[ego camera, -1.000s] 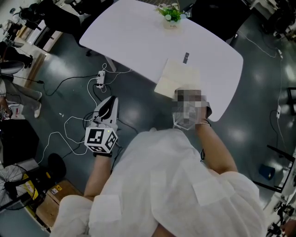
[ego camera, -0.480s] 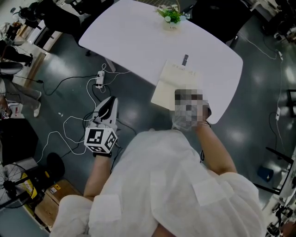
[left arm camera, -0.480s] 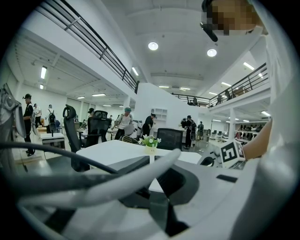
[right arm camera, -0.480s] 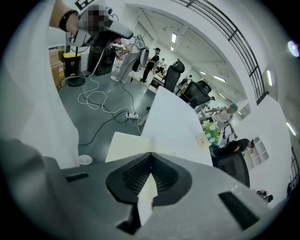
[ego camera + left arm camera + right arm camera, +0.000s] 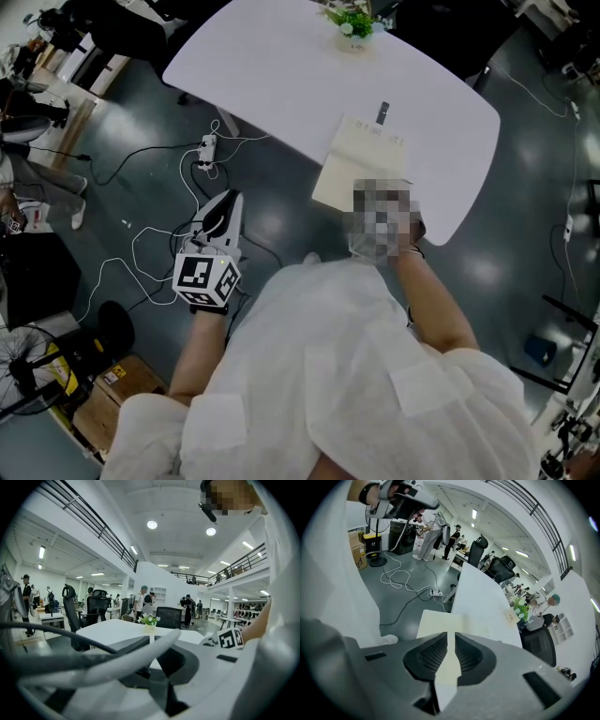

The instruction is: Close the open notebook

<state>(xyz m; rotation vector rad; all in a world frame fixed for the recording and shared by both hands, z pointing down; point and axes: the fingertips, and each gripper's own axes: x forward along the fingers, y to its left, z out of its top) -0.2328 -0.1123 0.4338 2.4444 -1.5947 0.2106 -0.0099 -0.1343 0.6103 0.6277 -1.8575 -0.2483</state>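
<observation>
Table (image 5: 281, 66): white; notebook at near edge.
Notebook (image 5: 361, 164): cream, overhanging the table's near edge; probably best pressed flat near the fold; open or closed not readable.
Right gripper (image 5: 449, 637): jaws opening, slit narrow, nothing pinched; masked in head view.
Left gripper (image 5: 151, 639): jaws together, empty, off the table.

The right gripper (image 5: 449, 641) jaws are opening, with a cream leaf of the notebook (image 5: 361, 164) between them. In the head view, the notebook's lower-left corner extends further past the table (image 5: 281, 66) edge than one second ago.
</observation>
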